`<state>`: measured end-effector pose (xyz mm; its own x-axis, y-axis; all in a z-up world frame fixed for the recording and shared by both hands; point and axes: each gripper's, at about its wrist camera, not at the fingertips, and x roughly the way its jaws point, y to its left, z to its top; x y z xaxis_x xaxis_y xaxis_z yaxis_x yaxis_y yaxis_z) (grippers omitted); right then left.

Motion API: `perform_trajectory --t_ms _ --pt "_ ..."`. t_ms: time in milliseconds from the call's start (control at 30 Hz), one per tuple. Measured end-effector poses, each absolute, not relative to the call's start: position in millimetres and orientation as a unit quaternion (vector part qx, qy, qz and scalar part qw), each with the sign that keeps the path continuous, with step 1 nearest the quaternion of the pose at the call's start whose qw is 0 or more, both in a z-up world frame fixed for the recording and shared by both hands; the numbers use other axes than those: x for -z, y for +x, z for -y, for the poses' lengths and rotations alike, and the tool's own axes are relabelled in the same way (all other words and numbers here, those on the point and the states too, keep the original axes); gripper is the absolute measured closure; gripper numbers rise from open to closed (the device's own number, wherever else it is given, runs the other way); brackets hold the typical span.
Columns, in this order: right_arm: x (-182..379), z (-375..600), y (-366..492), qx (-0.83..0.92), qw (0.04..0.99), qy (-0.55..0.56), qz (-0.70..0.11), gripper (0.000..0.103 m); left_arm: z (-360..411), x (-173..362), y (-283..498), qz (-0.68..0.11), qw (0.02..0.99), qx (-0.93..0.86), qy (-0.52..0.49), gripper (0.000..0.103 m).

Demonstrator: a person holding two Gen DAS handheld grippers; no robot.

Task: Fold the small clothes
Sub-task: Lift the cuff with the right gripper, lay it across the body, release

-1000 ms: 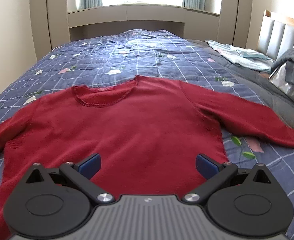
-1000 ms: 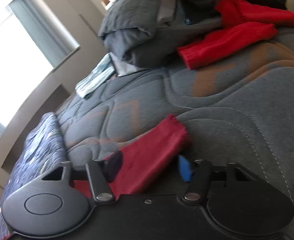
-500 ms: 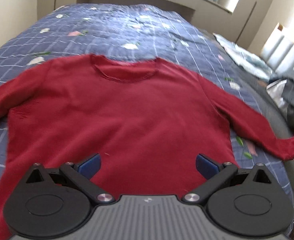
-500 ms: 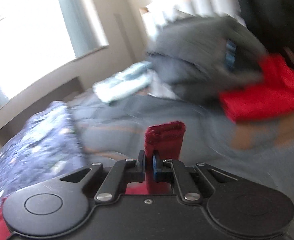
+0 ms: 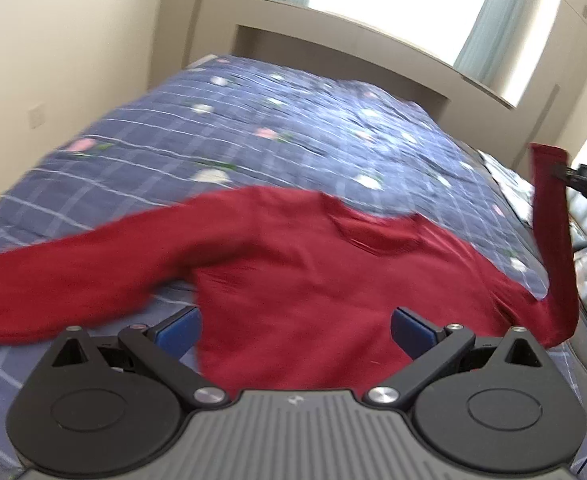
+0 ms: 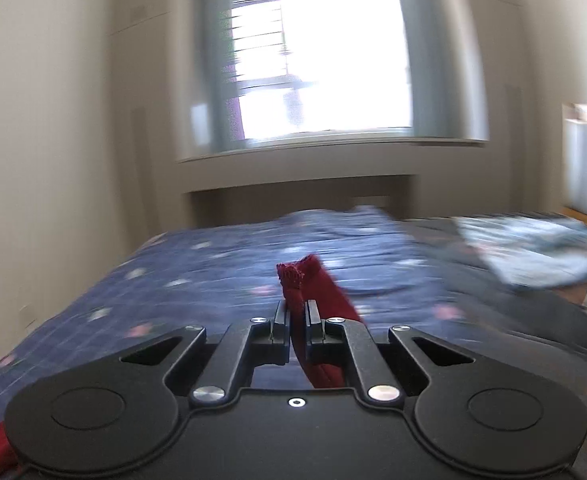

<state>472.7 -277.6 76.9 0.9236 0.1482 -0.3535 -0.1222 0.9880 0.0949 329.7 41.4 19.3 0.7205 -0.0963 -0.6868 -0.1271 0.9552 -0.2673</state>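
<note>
With the right gripper (image 6: 297,320) clamped on only the dark red knit sweater's (image 5: 301,280) cuff (image 6: 293,274) and the left gripper (image 5: 293,330) gaping empty, that lifted sleeve could slip free or drag the body askew on the blue checked quilt (image 5: 293,128).

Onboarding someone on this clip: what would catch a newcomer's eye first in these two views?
The red sweater dominates, spread front up across the blue checked quilt, one sleeve lying out to the left. Its other sleeve rises at the right edge of the left wrist view, pinched near the cuff by the shut right gripper. The left gripper hangs open above the sweater's body, and a bright window fills the far wall.
</note>
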Motion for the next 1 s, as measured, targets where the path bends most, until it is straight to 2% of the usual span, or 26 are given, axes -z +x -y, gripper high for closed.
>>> perform_trajectory --t_ms 267,500,600,633,667,700,733,767,933,1000 --pt "-21 133 472 -0.195 0.949 -0.072 -0.239 0.097 -105 -22 307 -0.358 0.916 -0.072 -0.168 0.000" --pt "45 58 457 -0.230 0.911 -0.158 -0.304 0.097 -125 -6 303 -0.369 0.904 -0.092 -0.195 0.000" --pt "58 50 451 -0.240 0.900 -0.167 -0.324 0.090 -124 -3 306 -0.371 0.905 -0.093 -0.188 0.000" --pt "61 51 452 -0.246 0.897 -0.163 -0.329 0.082 -123 -2 309 -0.372 0.905 -0.094 -0.186 0.000" --pt "62 53 451 -0.254 0.894 -0.155 -0.335 0.068 -121 -1 312 -0.371 0.905 -0.094 -0.185 0.000" --pt "63 55 449 -0.261 0.892 -0.146 -0.338 0.060 -119 -1 316 -0.371 0.905 -0.095 -0.184 0.000" --pt "61 60 446 -0.269 0.893 -0.137 -0.335 0.041 -116 0 321 -0.372 0.905 -0.095 -0.183 0.000" --pt "59 67 441 -0.271 0.895 -0.135 -0.327 0.026 -113 0 326 -0.371 0.906 -0.095 -0.181 0.000" --pt "48 113 412 -0.250 0.911 -0.152 -0.290 0.007 -88 3 364 -0.352 0.919 -0.080 -0.157 0.000" --pt "45 139 403 -0.224 0.920 -0.159 -0.281 0.004 -75 8 382 -0.350 0.923 -0.066 -0.145 0.000"
